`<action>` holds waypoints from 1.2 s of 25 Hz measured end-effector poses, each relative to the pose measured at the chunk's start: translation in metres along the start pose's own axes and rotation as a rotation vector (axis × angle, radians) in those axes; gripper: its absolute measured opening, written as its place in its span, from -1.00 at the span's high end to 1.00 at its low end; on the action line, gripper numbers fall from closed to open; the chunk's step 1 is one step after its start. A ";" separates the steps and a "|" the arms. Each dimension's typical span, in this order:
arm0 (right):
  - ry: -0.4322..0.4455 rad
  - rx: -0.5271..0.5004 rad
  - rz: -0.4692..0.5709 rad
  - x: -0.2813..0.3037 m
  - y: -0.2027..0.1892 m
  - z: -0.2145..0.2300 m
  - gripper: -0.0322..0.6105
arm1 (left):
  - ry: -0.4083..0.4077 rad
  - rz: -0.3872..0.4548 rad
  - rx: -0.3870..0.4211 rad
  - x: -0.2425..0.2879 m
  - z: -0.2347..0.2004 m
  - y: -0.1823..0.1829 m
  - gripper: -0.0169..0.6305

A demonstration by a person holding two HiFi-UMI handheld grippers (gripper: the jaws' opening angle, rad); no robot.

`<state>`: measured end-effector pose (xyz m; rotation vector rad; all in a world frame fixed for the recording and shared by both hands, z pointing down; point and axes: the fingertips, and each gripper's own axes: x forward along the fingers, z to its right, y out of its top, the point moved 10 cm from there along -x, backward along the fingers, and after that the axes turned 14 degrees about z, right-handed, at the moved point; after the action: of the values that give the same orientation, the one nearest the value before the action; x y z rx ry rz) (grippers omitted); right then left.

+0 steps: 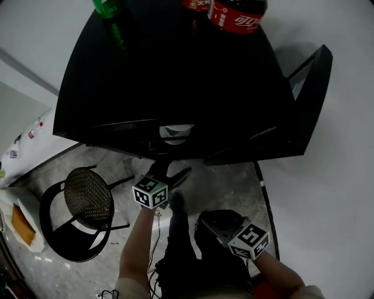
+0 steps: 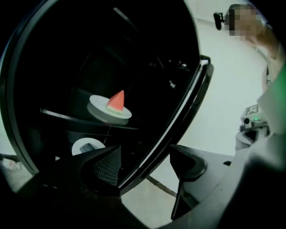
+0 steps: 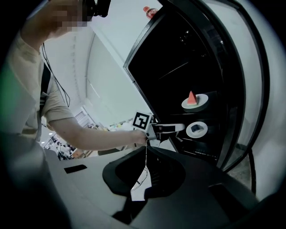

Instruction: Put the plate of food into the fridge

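Black mesh chair point(image 1: 87, 198) beside the open fridge point(image 1: 175, 76), cola bottle point(image 1: 236, 14) on top

Black fridge point(image 1: 175, 87), white plate point(image 2: 98, 105), red food wedge point(image 2: 117, 101)

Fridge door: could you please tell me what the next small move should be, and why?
Probably swing the door shut with the left gripper. The plate with its watermelon slice already sits on a shelf inside the fridge, the door stands open, and that gripper's jaws stand apart near the door's edge.
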<state>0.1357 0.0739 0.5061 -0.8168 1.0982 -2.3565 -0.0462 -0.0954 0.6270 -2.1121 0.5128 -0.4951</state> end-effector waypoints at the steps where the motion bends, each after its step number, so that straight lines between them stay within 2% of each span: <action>1: 0.000 -0.011 0.017 -0.002 0.009 -0.001 0.83 | -0.012 0.015 0.016 -0.005 0.007 0.010 -0.10; 2: 0.000 -0.024 0.037 -0.002 0.017 -0.002 0.83 | -0.027 0.038 0.035 -0.009 0.013 0.022 0.28; 3: 0.002 -0.035 0.057 -0.003 0.026 -0.002 0.83 | -0.042 0.057 0.056 -0.014 0.019 0.035 0.83; 4: 0.007 -0.041 0.072 -0.005 0.034 -0.004 0.83 | -0.057 0.059 0.073 -0.019 0.027 0.045 0.88; 9: 0.048 -0.046 0.102 -0.016 0.053 -0.027 0.83 | -0.089 0.002 0.129 -0.056 0.075 0.078 0.92; 14: 0.082 -0.049 0.136 -0.023 0.072 -0.048 0.83 | -0.040 0.065 0.148 -0.091 0.105 0.104 0.92; 17: 0.112 -0.073 0.145 -0.024 0.083 -0.058 0.83 | -0.037 0.096 0.170 -0.104 0.124 0.117 0.92; 20: 0.148 -0.098 0.156 -0.025 0.092 -0.071 0.83 | -0.057 0.072 0.226 -0.112 0.147 0.127 0.92; 24: 0.207 -0.135 0.201 -0.031 0.107 -0.091 0.83 | -0.073 0.047 0.343 -0.127 0.181 0.143 0.92; 27: 0.228 -0.184 0.233 -0.043 0.114 -0.107 0.83 | -0.062 0.070 0.409 -0.144 0.206 0.155 0.92; 30: 0.240 -0.222 0.251 -0.060 0.113 -0.119 0.83 | -0.044 0.127 0.435 -0.162 0.233 0.164 0.92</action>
<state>0.1151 0.1054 0.3355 -0.4400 1.4874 -2.1855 -0.0889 0.0597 0.3411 -1.6606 0.4628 -0.4415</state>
